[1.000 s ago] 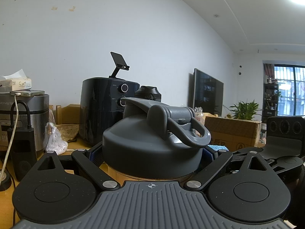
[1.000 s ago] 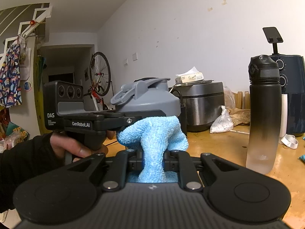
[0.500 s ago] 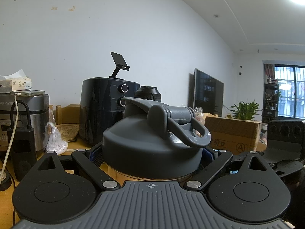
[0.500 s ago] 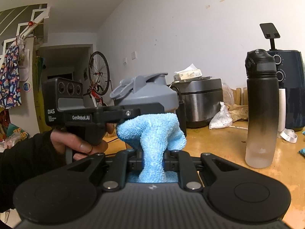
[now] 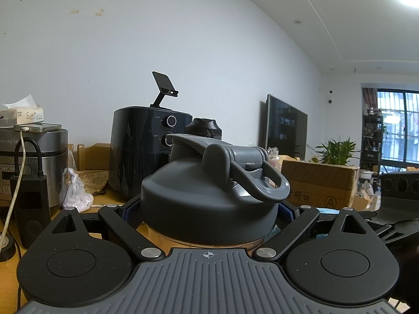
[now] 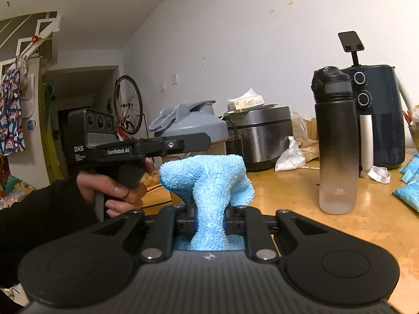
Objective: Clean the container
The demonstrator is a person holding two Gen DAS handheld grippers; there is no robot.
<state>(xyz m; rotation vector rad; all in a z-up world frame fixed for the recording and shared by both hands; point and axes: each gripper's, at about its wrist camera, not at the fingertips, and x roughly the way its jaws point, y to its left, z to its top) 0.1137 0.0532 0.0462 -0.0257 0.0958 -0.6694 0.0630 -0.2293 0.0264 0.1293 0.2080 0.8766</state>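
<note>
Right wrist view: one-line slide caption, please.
Right gripper pinches a blue cloth beside the gray-lidded container clamped by the left gripper.

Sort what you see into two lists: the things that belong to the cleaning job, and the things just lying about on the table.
Part of the job:
- grey-lidded container, gripped by the left tongs
- blue cloth, pinched in the right tongs

Just lying about:
- black bottle
- air fryer
- rice cooker
- tissue box
- small plastic bag
- cardboard box
</note>
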